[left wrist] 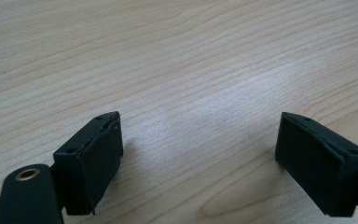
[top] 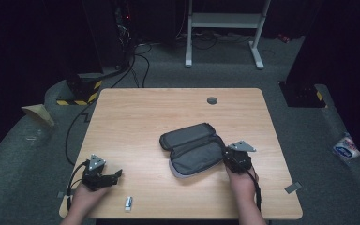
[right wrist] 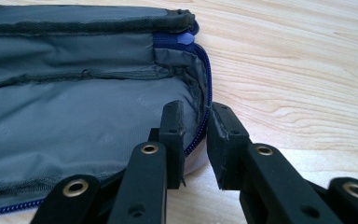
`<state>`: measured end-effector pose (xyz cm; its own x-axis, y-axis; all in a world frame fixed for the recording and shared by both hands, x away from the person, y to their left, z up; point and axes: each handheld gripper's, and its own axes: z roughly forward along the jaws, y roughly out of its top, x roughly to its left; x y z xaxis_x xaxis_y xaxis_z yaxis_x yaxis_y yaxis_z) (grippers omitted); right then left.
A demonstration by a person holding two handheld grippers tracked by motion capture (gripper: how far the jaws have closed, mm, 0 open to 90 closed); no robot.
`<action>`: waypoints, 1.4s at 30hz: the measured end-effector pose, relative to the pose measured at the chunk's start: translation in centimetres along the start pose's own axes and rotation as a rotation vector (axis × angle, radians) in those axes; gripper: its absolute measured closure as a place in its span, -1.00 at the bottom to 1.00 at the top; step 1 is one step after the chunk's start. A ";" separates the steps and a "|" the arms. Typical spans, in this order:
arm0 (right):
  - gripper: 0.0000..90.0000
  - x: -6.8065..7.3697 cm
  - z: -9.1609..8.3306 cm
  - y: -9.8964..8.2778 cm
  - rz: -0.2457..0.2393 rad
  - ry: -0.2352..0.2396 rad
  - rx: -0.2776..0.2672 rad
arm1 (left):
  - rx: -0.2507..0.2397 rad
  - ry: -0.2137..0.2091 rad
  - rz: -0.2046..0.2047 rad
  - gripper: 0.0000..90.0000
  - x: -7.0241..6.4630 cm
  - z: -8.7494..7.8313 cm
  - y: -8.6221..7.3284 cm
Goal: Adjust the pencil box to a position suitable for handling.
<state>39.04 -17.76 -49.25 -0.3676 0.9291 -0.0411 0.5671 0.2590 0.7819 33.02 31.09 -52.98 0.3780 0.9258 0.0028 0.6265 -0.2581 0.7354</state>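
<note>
Wooden table (top: 136, 117), open grey pouch (top: 194, 149) (no readable label), right gripper (right wrist: 196, 116) narrowly parted astride its zipper edge, left gripper (left wrist: 198, 144) wide, empty.

matt grey cloth case (top: 193, 149), seemingly nylon lining; smooth pale wood table (top: 136, 117).

Grey zippered pouch (top: 193, 149), unzipped and splayed flat, blue-edged, right of table centre.

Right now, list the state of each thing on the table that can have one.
Grey fabric zip case: unzipped, lying open flat.
Right gripper: jaws nearly shut astride the case's zipped edge.
Left gripper: open, nothing between its jaws.
Small white stick: lying flat near the table's front edge.
</note>
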 end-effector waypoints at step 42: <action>0.49 6.3 -1.1 -1.6 -0.005 0.119 -0.059 | -0.001 -0.005 0.003 -0.63 0.0 0.0 0.0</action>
<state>35.04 -12.61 -50.09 -0.4571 0.8891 0.0258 0.5221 0.2447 0.8170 33.00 31.08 -52.97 0.3837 0.9235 0.0016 0.6243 -0.2606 0.7364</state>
